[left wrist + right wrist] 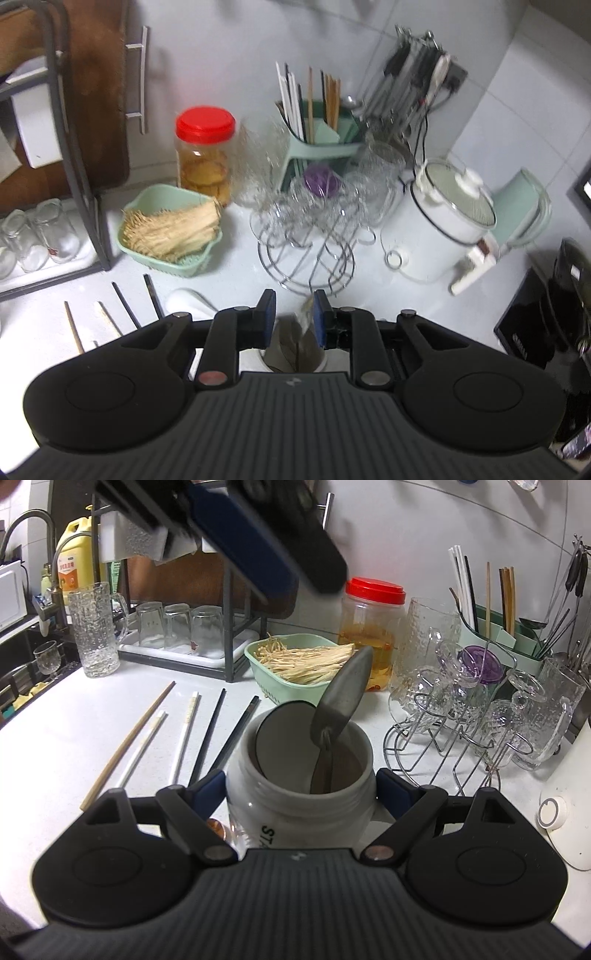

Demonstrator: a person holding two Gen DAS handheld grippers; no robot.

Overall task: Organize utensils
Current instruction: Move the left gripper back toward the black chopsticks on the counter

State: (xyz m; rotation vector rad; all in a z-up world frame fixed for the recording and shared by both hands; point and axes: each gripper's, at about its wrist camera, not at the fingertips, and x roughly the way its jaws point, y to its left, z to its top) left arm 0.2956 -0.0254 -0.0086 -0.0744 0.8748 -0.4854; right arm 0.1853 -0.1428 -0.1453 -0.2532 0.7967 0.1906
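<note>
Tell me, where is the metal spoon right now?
In the right wrist view the metal spoon stands bowl-up inside the white jar, between the right claw's fingers.

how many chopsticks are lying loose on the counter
5, side by side left of the jar: wooden, two white, two black. The right gripper hides their near ends.

Bench (74, 716) lying open at front left, w/ only flat chopsticks (207, 738) crossing it. Jar (299, 786) w/ spoon (343, 694) sticking up, blocking centre. Wire glass rack (480, 720) crowding right; green basket (291, 664) & red-lid jar (371, 627) closing off rear.
</note>
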